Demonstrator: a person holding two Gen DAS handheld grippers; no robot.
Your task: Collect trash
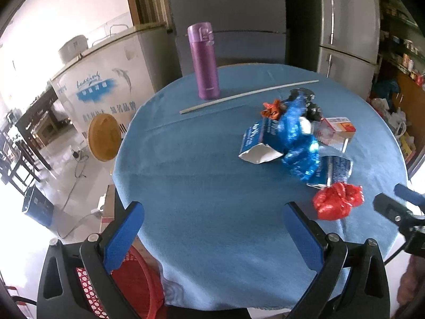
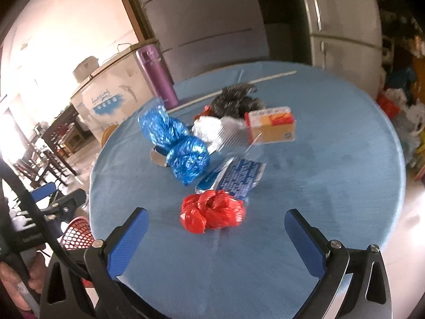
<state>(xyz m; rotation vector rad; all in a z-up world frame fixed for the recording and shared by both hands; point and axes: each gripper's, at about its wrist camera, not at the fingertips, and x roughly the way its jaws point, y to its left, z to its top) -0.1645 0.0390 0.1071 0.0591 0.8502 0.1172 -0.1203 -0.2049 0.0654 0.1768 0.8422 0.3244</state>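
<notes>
**A:** What is nearest to take?

**B:** The red bag (image 2: 212,210), a knotted wad of thin plastic on the blue tablecloth (image 2: 332,175). It lies just ahead of the right gripper (image 2: 216,235), between the lines of its 2 spread fingers, which hold nothing.

**A:** How will it handle?

**B:** Light and soft, I judge, and a little slick. It should crush under the pads, so pinch across the fat middle at the knot, not a loose edge.

**A:** And beyond the red bag?

**B:** Touching its far side is a flattened blue-and-white wrapper (image 2: 233,176). Farther off sit a crumpled blue foil bag (image 2: 176,146), a white wad (image 2: 209,129), a small orange box (image 2: 271,125) and dark trash (image 2: 236,101). The box looks stiff; the rest looks limp.

**A:** The left gripper (image 1: 213,228)?

**B:** Also spread wide and empty, well to the left of the red bag, above a red basket (image 1: 138,284) beside the table.
</notes>
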